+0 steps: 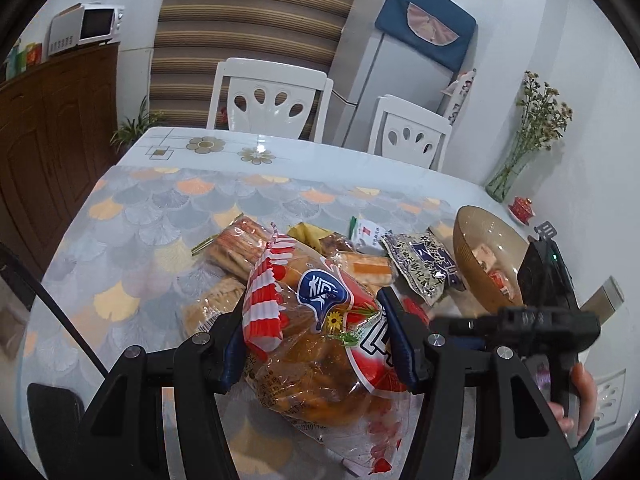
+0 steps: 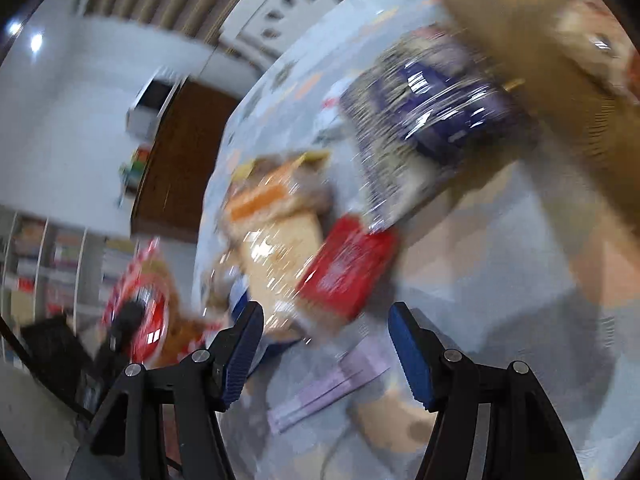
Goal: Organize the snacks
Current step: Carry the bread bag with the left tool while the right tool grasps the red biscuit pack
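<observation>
My left gripper [image 1: 318, 346] is shut on a clear bread bag [image 1: 308, 380] with red-and-white striped ends, held above the tablecloth. Behind it lies a pile of snacks: a cracker pack [image 1: 240, 240], an orange-labelled pack [image 1: 368, 268] and a dark seed packet [image 1: 420, 264]. A brown glass bowl [image 1: 472, 248] with a few small snacks in it stands to the right. In the blurred right wrist view, my right gripper [image 2: 328, 356] is open with nothing between its pads, above the table near a red packet [image 2: 348, 268]. The dark seed packet [image 2: 432, 120] and the bowl [image 2: 540, 40] lie beyond it.
Two white chairs [image 1: 272, 100] [image 1: 412, 136] stand at the table's far side, with a fridge [image 1: 400, 60] behind them. A glass vase of flowers [image 1: 516, 168] and a small red cup [image 1: 522, 206] sit at the right edge. A brown cabinet [image 1: 52, 140] is on the left.
</observation>
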A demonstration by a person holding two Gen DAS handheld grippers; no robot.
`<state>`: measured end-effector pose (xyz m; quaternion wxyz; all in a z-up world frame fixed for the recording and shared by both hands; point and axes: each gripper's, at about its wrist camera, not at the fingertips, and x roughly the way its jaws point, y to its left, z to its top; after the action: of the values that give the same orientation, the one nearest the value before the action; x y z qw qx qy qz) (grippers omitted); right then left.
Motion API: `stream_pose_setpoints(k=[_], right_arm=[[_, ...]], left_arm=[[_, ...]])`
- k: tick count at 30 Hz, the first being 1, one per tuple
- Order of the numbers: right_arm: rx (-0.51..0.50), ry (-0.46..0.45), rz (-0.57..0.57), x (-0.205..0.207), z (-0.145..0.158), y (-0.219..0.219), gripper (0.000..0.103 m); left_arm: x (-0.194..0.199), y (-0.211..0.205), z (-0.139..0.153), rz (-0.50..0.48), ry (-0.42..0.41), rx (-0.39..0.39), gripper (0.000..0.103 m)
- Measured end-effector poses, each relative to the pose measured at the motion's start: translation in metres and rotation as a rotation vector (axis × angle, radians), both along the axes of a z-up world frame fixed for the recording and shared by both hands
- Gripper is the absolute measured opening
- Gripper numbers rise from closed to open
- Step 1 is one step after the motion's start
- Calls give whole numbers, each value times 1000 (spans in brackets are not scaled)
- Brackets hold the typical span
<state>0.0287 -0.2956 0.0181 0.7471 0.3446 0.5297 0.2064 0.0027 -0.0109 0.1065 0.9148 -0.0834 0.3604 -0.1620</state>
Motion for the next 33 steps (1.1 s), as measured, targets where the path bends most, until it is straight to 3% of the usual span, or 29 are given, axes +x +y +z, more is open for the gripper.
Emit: stream_pose_setpoints(k=[6,7,8,11,13,21,22,23,33], right_arm=[[-65,-4,-27,16,1,9,63],[-73,2,-20,18,-1,12,61],[-66,9,-8,20,-4,16,50],[-14,12,-15,18,-7,14,41],[-57,7,-28,14,-4,11,36],[-82,-69,-16,-18,21,-3,33],[-82,-81,-17,-22,26,-4,31],[-79,-95,-19,-26,32,-7,14],[-104,-206,-99,-61,81,-51,10]], left_arm=[[1,-9,-2,-21,0,8,56],[2,-10,-3,-25,2,9,56],[1,-12,-4,-26,2,12,56],[2,-13,-6,-27,1,29,56],[2,-14,-5,-27,0,30,56],[-5,-29,4,-60,-22,27,56],[-7,-33,7,-70,-29,29,56],[-8,-37,9,-79,-36,29,56],[-7,-91,44,-194,-120,31,56]])
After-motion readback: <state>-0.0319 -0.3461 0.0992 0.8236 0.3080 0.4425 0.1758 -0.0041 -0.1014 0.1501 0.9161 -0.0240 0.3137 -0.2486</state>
